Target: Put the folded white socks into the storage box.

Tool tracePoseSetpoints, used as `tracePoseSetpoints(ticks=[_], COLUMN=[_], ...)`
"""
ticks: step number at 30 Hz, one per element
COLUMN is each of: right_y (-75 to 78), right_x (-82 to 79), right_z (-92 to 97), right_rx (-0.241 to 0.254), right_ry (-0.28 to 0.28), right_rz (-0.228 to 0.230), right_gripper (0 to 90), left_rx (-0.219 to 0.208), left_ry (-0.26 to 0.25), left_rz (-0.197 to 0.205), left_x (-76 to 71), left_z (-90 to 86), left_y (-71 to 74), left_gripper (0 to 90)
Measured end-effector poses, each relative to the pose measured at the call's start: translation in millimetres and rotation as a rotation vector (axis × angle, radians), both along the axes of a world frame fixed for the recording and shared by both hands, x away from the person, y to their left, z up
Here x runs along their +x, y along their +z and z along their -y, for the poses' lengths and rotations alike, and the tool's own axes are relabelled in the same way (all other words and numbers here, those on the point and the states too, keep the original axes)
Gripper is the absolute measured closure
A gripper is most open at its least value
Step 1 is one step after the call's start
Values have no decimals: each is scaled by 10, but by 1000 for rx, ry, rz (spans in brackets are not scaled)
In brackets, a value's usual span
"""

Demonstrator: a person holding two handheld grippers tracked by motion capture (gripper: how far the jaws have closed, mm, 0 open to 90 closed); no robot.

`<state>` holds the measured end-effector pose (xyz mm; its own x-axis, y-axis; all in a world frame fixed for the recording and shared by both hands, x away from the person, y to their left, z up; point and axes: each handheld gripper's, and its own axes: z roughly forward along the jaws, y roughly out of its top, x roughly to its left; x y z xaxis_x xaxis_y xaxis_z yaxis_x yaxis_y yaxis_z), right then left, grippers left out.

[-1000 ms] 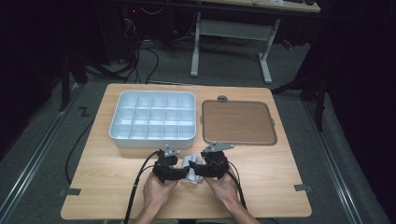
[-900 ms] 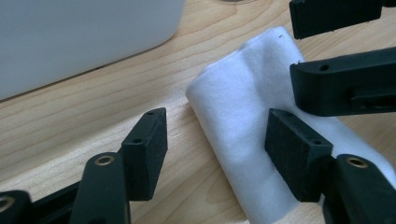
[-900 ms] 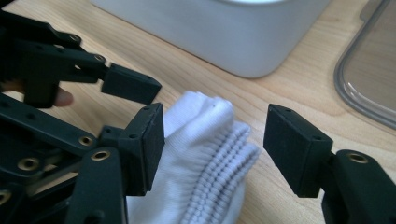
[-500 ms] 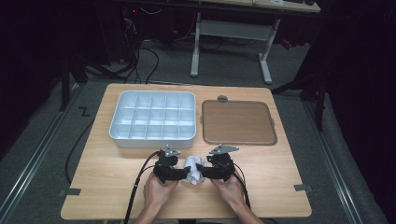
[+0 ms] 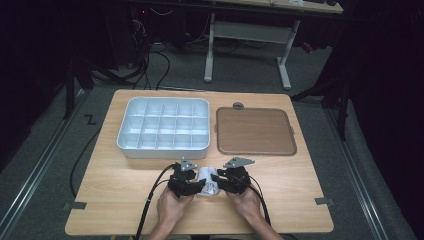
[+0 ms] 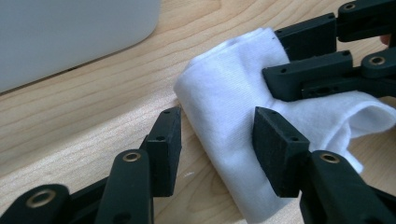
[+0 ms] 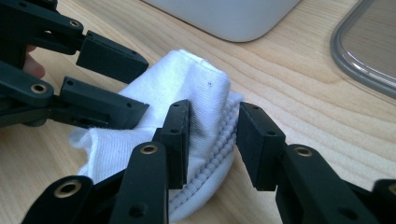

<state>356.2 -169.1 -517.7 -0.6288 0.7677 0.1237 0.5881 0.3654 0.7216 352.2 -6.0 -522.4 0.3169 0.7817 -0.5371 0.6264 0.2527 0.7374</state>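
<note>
Nearest to the person, the white folded cloth (image 6: 224, 88) lies on the table (image 5: 125, 210) between the two claws, and I judge the step in hand is taking hold of it from both sides.

The left gripper (image 6: 217, 126) has just been closing. The cloth is between its jaws, but one pad stands only at the cloth's edge, so it is released, not yet pinching.

The right gripper (image 7: 212, 121) has also just been closing. The ribbed hem (image 7: 219, 140) of the cloth is between its jaws, with a gap at the outer pad, so it too is not yet clenched.

The next move, I think, calls for both claws to finish closing on the fabric without pushing it along the wood, and then to lift together.

The long axis of the cloth runs about along the pointing direction of each claw, from near the jaws to beyond their tips. The ribbed hem is at the side of the right claw, and a loose end goes off sideways.

Farther, beyond the tips, stands the compartment box (image 5: 130, 142). Beside it, apart, lies the brown lid (image 5: 220, 150).
</note>
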Motion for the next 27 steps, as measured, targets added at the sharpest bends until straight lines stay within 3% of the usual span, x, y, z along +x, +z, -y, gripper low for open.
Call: tracePoseSetpoints(ticks=[5, 14, 19, 27], right_y=[79, 371, 307, 158], right_x=[13, -223, -232, -246], right_z=[13, -37, -121, -53], right_rx=[-1, 7, -27, -79], right_ry=[-16, 18, 54, 45], right_rz=[-14, 68, 40, 19], right_gripper=[595, 705, 775, 765], left_rx=[12, 25, 35, 35], left_ry=[-7, -9, -13, -21], left_rz=[23, 24, 26, 27], left_x=[-29, -25, -28, -25], left_z=[39, 70, 68, 75], left_y=[41, 58, 60, 42], left_gripper=[559, 587, 591, 592])
